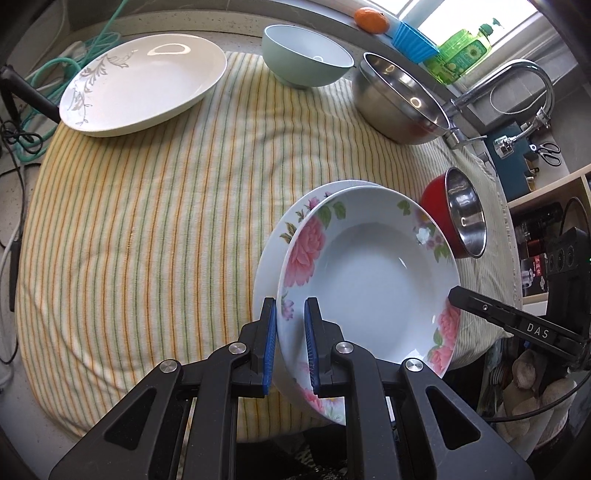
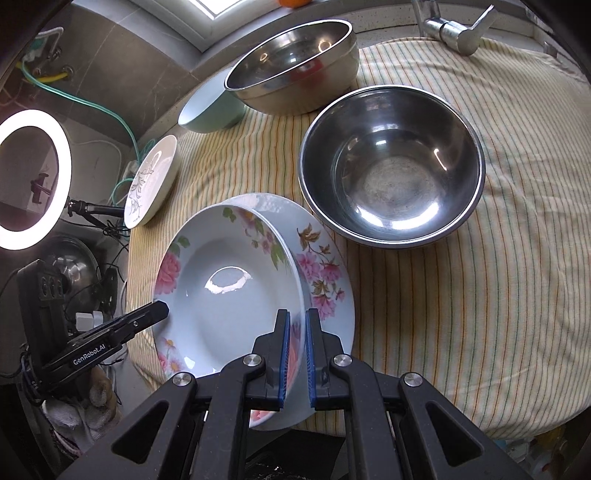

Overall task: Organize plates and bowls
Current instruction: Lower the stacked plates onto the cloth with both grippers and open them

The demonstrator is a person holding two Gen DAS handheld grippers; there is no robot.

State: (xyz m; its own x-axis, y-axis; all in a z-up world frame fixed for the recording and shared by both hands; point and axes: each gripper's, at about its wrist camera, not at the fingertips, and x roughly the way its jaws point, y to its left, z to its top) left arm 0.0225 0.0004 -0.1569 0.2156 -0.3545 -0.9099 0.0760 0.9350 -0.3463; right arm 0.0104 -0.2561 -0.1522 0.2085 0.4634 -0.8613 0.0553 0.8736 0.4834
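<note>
Two grippers share one load: our left gripper (image 1: 290,347) and right gripper (image 2: 297,354) are each clamped nearly closed on opposite rim sides of the floral deep plate (image 1: 369,273); it sits tilted over a flat floral plate (image 2: 325,273), whether touching it we cannot tell, near the front edge of the striped cloth (image 1: 166,229).

Cloth covers the counter, wrinkled; a window ledge runs behind it; faucet (image 1: 524,85) at the cloth's back corner.

Left wrist view only: orange fruit (image 1: 370,19), blue ridged cup (image 1: 412,40) and green soap bottle (image 1: 461,51) on the ledge; red outside of a small steel-lined bowl (image 1: 463,212) just beside the deep plate. Right wrist view only: ring light (image 2: 31,179) off the cloth's edge; that steel bowl's full inside (image 2: 391,170).

Both views: white leaf-pattern plate (image 1: 144,85), green bowl (image 1: 306,55) and large steel bowl (image 1: 399,99) along the cloth's back.

Room: the cloth's middle, between the deep plate and the white plate, is open; the steel-lined bowl crowds the deep plate on one side; cloth edge and drop close beneath our grippers.
</note>
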